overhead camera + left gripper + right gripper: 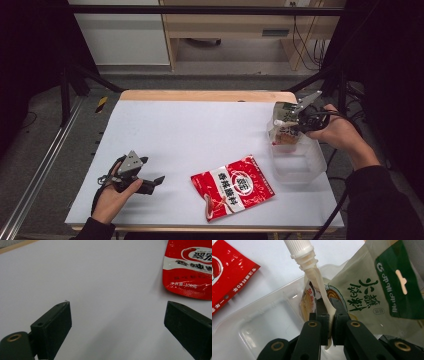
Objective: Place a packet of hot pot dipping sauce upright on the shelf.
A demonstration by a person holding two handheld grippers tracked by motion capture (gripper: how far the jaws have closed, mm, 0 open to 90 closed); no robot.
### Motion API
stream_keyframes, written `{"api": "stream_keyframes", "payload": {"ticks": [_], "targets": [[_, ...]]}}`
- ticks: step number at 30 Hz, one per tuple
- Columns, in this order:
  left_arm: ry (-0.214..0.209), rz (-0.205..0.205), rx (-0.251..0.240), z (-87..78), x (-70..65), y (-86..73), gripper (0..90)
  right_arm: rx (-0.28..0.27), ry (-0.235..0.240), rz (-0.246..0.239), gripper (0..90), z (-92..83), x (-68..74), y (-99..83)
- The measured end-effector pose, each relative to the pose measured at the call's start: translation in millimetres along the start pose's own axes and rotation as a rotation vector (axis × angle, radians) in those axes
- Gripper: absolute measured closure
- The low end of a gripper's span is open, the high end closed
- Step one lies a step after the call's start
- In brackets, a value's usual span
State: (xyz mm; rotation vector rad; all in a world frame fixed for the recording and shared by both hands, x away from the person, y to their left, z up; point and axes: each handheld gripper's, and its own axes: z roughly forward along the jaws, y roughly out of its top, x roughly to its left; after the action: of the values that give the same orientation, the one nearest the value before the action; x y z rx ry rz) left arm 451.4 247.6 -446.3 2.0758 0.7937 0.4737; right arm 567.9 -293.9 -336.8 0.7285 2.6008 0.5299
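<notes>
We see the right gripper (329,315) with its jaws clenched on the spouted sauce pouch (362,290), holding it over the clear plastic container (300,162) at the surface's right edge. The left gripper (117,327) rests on the white surface (190,135) with jaws released, near the red packet (233,187).

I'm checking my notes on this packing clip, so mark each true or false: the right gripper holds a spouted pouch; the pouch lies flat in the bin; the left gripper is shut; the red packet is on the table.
1. Right gripper holds a spouted pouch: true.
2. Pouch lies flat in the bin: false, it hangs over the bin.
3. Left gripper is shut: false, open and empty.
4. Red packet is on the table: true.
</notes>
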Motion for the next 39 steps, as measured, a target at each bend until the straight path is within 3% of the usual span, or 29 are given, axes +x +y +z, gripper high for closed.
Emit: {"api": "stream_keyframes", "payload": {"ticks": [17,25,28,33,39], "targets": [[0.001,0.001,0.004,0.6,0.2,-0.4,7.6,-0.014,0.002,0.061,80.4,1.6,-7.1,-10.4],[0.006,0.001,0.004,0.1,0.8,-0.7,7.6,-0.036,-0.043,0.086,53.0,-1.8,-3.0,-6.0],[0.006,0.003,0.004,0.3,0.6,-0.7,7.6,-0.054,-0.062,0.065,44.8,-8.5,1.0,-3.3],[0.006,0.009,0.007,1.0,-0.6,-0.5,7.6,-0.088,-0.111,0.059,32.8,-26.8,9.5,3.7],[0.009,0.013,0.008,1.6,-1.8,-0.3,7.6,-0.179,-0.184,0.073,21.9,-59.7,25.9,14.8]]}}
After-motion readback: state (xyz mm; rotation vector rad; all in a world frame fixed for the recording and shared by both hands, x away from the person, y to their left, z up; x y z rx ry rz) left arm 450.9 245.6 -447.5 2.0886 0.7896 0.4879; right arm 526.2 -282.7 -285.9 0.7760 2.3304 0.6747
